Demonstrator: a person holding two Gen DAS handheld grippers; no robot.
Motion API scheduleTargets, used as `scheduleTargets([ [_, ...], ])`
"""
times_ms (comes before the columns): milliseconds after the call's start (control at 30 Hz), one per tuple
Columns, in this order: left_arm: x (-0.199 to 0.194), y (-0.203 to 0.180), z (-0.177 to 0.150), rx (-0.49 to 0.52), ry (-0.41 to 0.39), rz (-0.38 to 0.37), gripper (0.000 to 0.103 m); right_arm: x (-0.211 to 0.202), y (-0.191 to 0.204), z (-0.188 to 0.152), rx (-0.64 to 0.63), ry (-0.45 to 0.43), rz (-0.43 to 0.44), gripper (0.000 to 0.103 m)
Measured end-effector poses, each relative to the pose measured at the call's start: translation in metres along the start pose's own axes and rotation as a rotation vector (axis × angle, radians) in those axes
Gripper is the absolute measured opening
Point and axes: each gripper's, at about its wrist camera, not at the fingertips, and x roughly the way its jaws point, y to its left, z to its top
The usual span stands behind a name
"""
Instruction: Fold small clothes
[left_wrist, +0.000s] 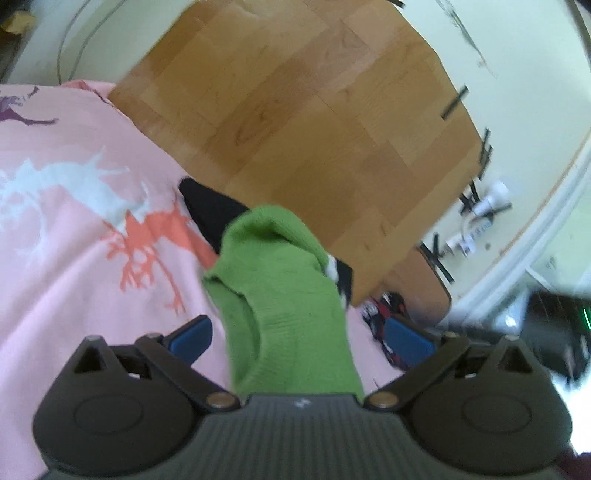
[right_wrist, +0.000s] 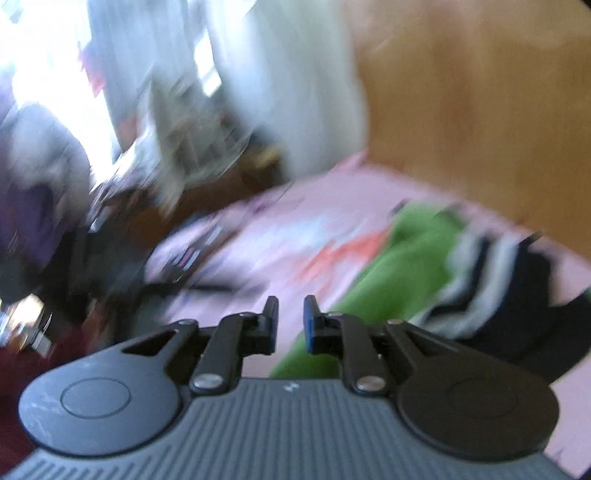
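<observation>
A green sock (left_wrist: 288, 295) lies on a pink cloth with dinosaur prints (left_wrist: 74, 206), over a black sock (left_wrist: 210, 214) with white stripes. My left gripper (left_wrist: 299, 336) is open, its blue-padded fingers on either side of the green sock's near end. In the blurred right wrist view the green sock (right_wrist: 402, 266) and the black-and-white striped sock (right_wrist: 491, 280) lie on the pink cloth (right_wrist: 295, 236). My right gripper (right_wrist: 290, 321) is nearly shut with a narrow gap and holds nothing, left of the green sock.
The pink cloth covers part of a wooden table (left_wrist: 314, 122). Its far edge drops to a pale floor with white plugs and cables (left_wrist: 484, 210). A chair seat (left_wrist: 424, 291) stands by the table. Blurred dark clutter (right_wrist: 55, 221) lies to the left in the right wrist view.
</observation>
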Motion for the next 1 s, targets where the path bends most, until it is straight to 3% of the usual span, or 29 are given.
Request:
scheduleTargets([
  [67, -0.002, -0.01, -0.011, 0.012, 0.036, -0.029, 0.103, 0.006, -0.015, 0.028, -0.008, -0.076, -0.132, 0.045],
  [133, 0.007, -0.019, -0.019, 0.017, 0.078, -0.051, 0.103, 0.036, -0.021, 0.051, -0.071, -0.084, -0.221, 0.053],
  [200, 0.018, -0.03, -0.028, 0.035, 0.13, -0.041, 0.103, 0.078, -0.03, 0.071, -0.136, -0.017, -0.29, 0.074],
  [267, 0.025, -0.036, -0.04, 0.046, 0.173, -0.017, 0.103, 0.121, -0.027, 0.075, -0.205, 0.054, -0.349, 0.089],
  [333, 0.028, -0.037, -0.052, 0.034, 0.221, -0.019, 0.103, 0.153, -0.03, 0.07, -0.28, 0.146, -0.379, 0.089],
  [367, 0.03, -0.036, -0.057, 0.023, 0.241, -0.019, 0.103, 0.172, -0.032, 0.067, -0.299, 0.193, -0.404, 0.086],
  [400, 0.032, -0.034, -0.06, 0.006, 0.254, -0.015, 0.103, 0.187, -0.035, 0.062, -0.3, 0.238, -0.418, 0.062],
  [433, 0.034, -0.033, -0.061, -0.011, 0.262, -0.011, 0.103, 0.175, -0.044, 0.046, -0.303, 0.273, -0.424, 0.037],
  [467, 0.038, -0.029, -0.061, -0.031, 0.279, -0.014, 0.103, 0.179, -0.046, 0.042, -0.313, 0.3, -0.455, 0.023],
  [500, 0.044, -0.027, -0.061, -0.051, 0.299, -0.026, 0.103, 0.172, -0.046, 0.041, -0.303, 0.279, -0.461, 0.015],
  [533, 0.048, -0.029, -0.061, -0.052, 0.302, -0.033, 0.1, 0.155, -0.047, 0.042, -0.278, 0.231, -0.453, 0.015],
  [600, 0.059, -0.035, -0.061, -0.018, 0.314, -0.04, 0.071, 0.116, -0.048, 0.05, -0.229, 0.138, -0.455, 0.014],
  [633, 0.066, -0.038, -0.06, -0.008, 0.328, -0.028, 0.043, 0.094, -0.046, 0.057, -0.209, 0.082, -0.465, 0.014],
  [667, 0.072, -0.041, -0.057, 0.0, 0.337, -0.017, 0.03, 0.071, -0.043, 0.065, -0.197, 0.028, -0.472, 0.013],
  [767, 0.08, -0.055, -0.038, 0.054, 0.289, -0.014, 0.019, 0.006, -0.027, 0.08, -0.197, -0.15, -0.514, 0.013],
  [1000, 0.047, -0.129, 0.033, 0.279, 0.023, 0.048, 0.018, -0.142, 0.042, 0.111, -0.264, -0.516, -0.595, 0.012],
])
